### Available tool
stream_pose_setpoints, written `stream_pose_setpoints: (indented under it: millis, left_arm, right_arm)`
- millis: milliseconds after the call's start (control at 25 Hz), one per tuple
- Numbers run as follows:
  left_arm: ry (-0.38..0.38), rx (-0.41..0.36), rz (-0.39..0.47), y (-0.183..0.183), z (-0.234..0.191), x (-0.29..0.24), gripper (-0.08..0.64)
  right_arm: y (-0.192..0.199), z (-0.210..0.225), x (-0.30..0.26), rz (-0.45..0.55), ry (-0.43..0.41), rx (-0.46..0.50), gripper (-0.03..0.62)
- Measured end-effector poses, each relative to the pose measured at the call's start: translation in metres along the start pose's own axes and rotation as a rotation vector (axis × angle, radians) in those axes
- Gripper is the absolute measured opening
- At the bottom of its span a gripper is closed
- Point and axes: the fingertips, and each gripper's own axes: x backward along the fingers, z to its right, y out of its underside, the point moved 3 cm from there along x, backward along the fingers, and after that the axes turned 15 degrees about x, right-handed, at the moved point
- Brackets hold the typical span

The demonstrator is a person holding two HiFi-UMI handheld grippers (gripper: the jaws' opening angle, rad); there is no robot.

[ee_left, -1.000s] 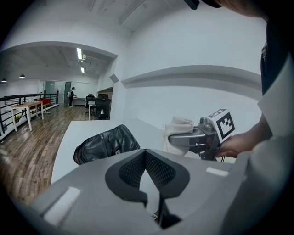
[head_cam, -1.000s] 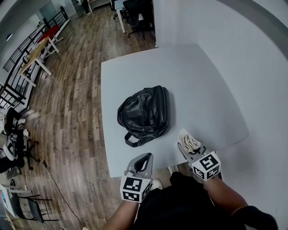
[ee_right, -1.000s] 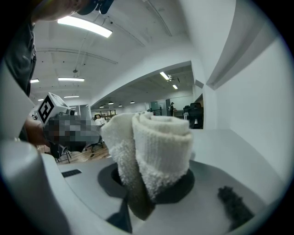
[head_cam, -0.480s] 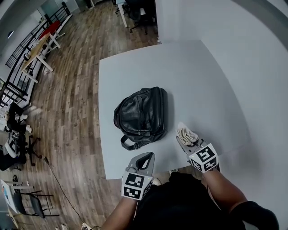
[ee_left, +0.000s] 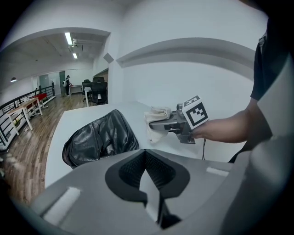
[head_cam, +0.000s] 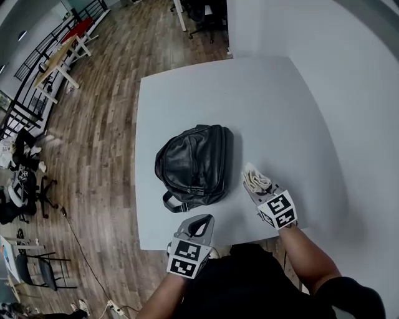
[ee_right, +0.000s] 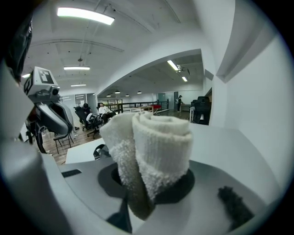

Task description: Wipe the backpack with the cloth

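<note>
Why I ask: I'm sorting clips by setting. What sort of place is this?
Likely an open-plan office, perhaps on a mezzanine level. There are black office chairs at the far end, a wood-plank floor, a black railing along one edge, and strip lights overhead.

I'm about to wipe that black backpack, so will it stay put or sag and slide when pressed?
The backpack lies slumped with creased leather, so it will probably dent under pressure. The table looks smooth, so it may slide. The left gripper is free to steady it.
</note>
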Motion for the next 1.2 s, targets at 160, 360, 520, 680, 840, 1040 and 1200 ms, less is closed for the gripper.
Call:
stream_pose_setpoints:
  millis: [160, 360, 520, 680, 840, 1040, 1200]
  left_arm:
    - [-0.033, 0.016, 0.027, -0.007, -0.004, -0.006, 0.006]
    - [-0.053, 0.027, 0.060, -0.016, -0.004, -0.013, 0.006]
    - [-0.069, 0.042, 0.065, -0.020, -0.006, -0.019, 0.006]
    - [-0.082, 0.065, 0.067, -0.020, -0.007, -0.021, 0.006]
    - [-0.095, 0.093, 0.057, -0.011, -0.011, -0.025, 0.006]
    - [-0.101, 0.111, 0.055, -0.006, -0.011, -0.028, 0.006]
    - [-0.103, 0.122, 0.062, -0.007, -0.012, -0.028, 0.006]
  right_arm:
    - [0.002, 0.028, -0.021, -0.002, -0.004, 0.032, 0.087]
    - [0.002, 0.063, -0.048, 0.001, 0.006, 0.055, 0.087]
    - [0.004, 0.084, -0.070, 0.000, 0.015, 0.059, 0.087]
    - [0.003, 0.099, -0.088, -0.004, 0.017, 0.063, 0.087]
    - [0.003, 0.108, -0.106, -0.013, 0.013, 0.075, 0.087]
    - [0.000, 0.116, -0.122, -0.026, 0.007, 0.099, 0.087]
    - [-0.001, 0.117, -0.128, -0.034, -0.002, 0.105, 0.087]
